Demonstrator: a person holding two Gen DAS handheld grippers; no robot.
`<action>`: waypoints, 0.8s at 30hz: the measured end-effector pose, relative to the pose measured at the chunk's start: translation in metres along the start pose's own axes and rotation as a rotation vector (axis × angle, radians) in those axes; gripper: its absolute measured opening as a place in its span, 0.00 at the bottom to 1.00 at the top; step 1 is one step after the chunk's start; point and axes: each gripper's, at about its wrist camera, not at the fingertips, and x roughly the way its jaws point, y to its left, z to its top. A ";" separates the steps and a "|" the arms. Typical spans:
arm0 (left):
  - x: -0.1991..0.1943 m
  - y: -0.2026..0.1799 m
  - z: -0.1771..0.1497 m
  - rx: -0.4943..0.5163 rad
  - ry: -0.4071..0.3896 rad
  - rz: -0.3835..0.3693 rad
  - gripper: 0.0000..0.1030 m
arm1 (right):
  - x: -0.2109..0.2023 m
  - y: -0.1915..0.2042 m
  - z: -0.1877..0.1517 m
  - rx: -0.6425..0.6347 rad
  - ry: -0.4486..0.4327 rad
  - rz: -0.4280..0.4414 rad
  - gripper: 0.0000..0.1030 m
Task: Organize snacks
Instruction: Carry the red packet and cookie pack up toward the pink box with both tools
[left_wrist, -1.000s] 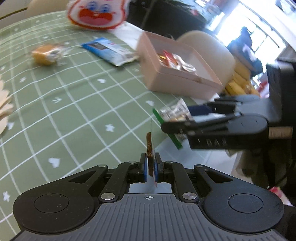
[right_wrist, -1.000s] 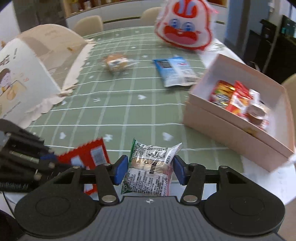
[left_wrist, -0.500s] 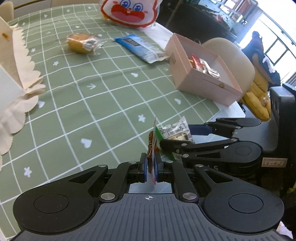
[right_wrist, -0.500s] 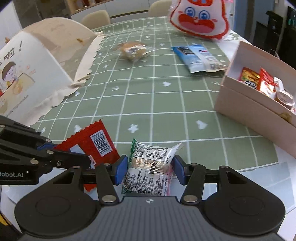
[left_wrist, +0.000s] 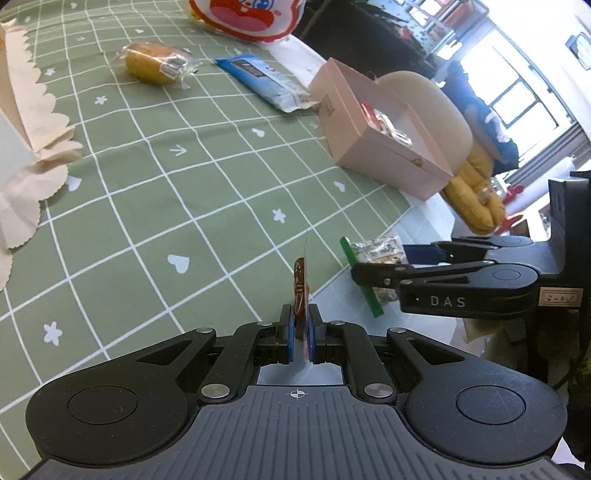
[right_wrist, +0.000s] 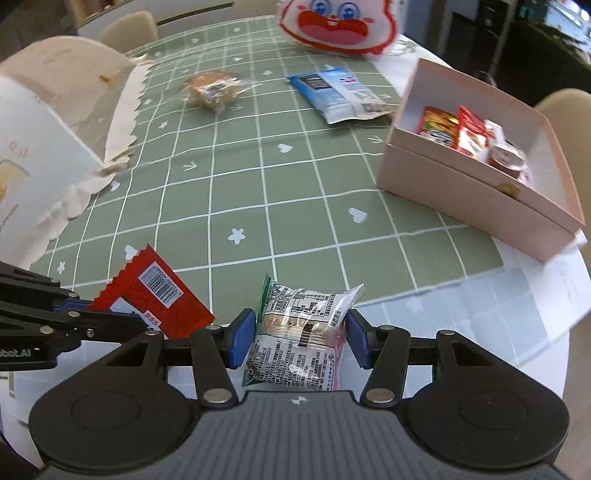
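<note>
Green checked tablecloth with white hearts and stars covered the table. Beige scalloped-edge paper bag lay at left. Cream upholstered chair stood behind the table.

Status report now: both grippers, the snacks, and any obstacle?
Left gripper shut on red packet. Right gripper shut on clear packet. Pink box open, path unobstructed.

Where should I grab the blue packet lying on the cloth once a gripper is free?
Probably across its narrow width near the middle, coming straight down. The blue packet lies flat and long on the green cloth, its end near the pink box, so the long sides look easiest to pinch.
</note>
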 end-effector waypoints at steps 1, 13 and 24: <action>-0.001 0.001 0.000 -0.001 -0.004 -0.006 0.10 | -0.002 0.000 0.000 0.004 0.001 -0.009 0.52; 0.008 -0.002 0.007 -0.087 -0.077 -0.009 0.10 | -0.006 -0.010 0.013 -0.098 0.052 -0.059 0.52; 0.060 -0.083 0.003 -0.255 -0.218 0.085 0.10 | 0.011 -0.080 0.023 -0.340 0.060 0.125 0.52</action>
